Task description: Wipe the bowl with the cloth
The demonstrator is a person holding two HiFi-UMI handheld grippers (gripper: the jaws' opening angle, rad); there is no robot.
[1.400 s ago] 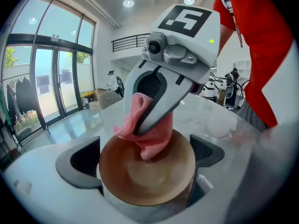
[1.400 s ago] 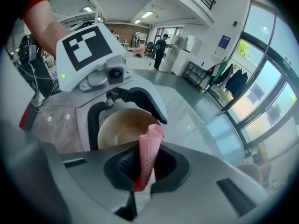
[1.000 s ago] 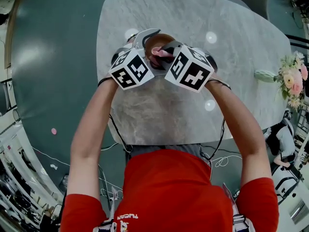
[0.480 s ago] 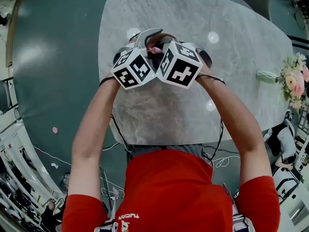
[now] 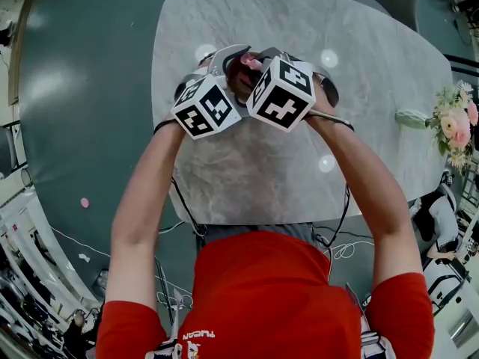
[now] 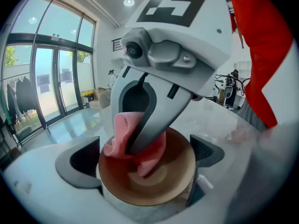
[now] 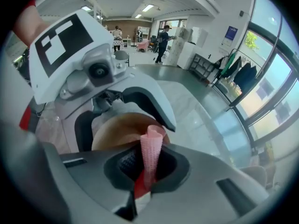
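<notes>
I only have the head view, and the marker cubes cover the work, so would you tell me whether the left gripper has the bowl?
Observer: Yes, the left gripper has its jaws closed on opposite sides of the brown bowl.
Operator: And where is the cloth?
Observer: The pink cloth is pinched between the jaws of the right gripper.
Operator: Is it touching the bowl?
Observer: Yes, it presses against the bowl's inside, off centre.

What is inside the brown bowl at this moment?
A pink cloth, pinched by the right gripper, sits inside the bowl. The part of the bowl's floor beneath the cloth and the jaws is covered, so unseen.
</notes>
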